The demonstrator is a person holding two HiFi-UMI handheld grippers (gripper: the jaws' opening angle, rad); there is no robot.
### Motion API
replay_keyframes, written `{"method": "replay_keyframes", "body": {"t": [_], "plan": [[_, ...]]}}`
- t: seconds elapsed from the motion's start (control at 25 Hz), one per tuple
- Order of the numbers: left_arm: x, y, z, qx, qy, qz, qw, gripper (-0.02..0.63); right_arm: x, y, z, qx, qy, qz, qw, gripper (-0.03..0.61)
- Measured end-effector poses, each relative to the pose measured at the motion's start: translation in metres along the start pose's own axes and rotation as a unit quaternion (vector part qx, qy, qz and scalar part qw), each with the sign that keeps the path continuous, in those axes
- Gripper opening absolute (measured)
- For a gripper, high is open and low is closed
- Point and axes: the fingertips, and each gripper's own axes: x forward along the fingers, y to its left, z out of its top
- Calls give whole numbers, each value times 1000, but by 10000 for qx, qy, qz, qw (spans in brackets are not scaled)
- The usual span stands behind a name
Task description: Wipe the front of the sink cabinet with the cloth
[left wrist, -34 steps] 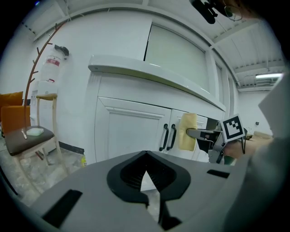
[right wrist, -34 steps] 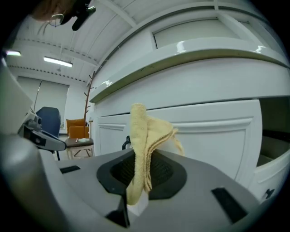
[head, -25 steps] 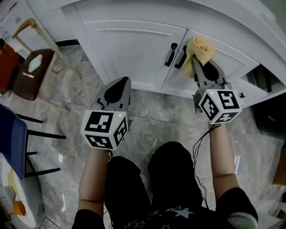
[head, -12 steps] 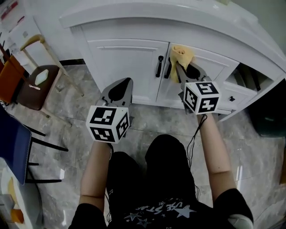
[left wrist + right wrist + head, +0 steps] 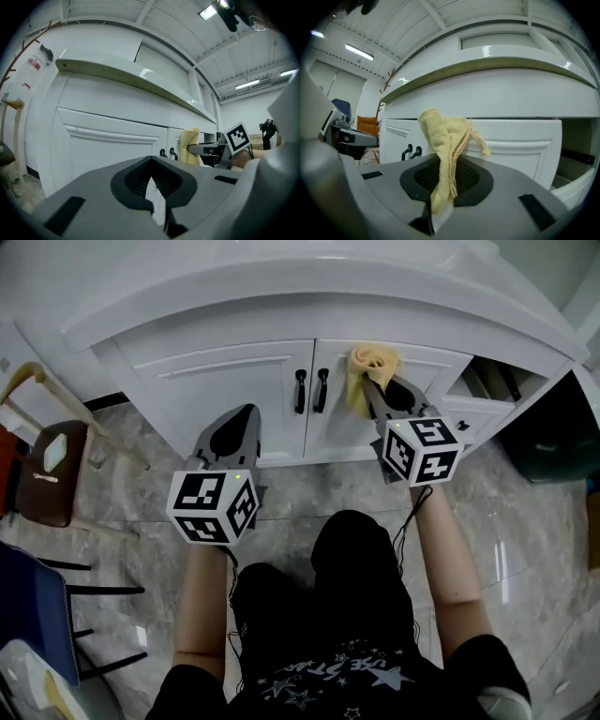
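Yellow terry cloth [image 5: 371, 365]: bunched against upper right door of white panelled sink cabinet [image 5: 220, 390], just right of black handles [image 5: 311, 390] | right gripper [image 5: 378, 395]: jaws clamped on cloth | left gripper [image 5: 239, 423]: jaws together, empty, short of left door

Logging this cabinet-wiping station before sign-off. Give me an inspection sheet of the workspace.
Surface: white cabinet front, both doors shut.
Job's things: yellow cloth at the right door's upper part, right of the black handles.
Clutter: nothing seen.
Grippers: right claw shut on the cloth; left claw shut, empty, short of the left door.
Cables: thin black cable along the right forearm.
Surroundings: grey marble floor; brown chair at left.
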Motion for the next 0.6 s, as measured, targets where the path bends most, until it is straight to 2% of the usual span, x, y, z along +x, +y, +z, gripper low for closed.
{"method": "replay_keyframes", "body": {"t": [0.2, 0.6], "plan": [[18, -1, -7, 95, 181, -220, 9995, 15, -18, -43, -9, 175, -31, -493, 9986, 64], [30, -32, -3, 205, 138, -310, 9992, 15, -61, -120, -19, 427, -129, -1158, 9923, 64]]}}
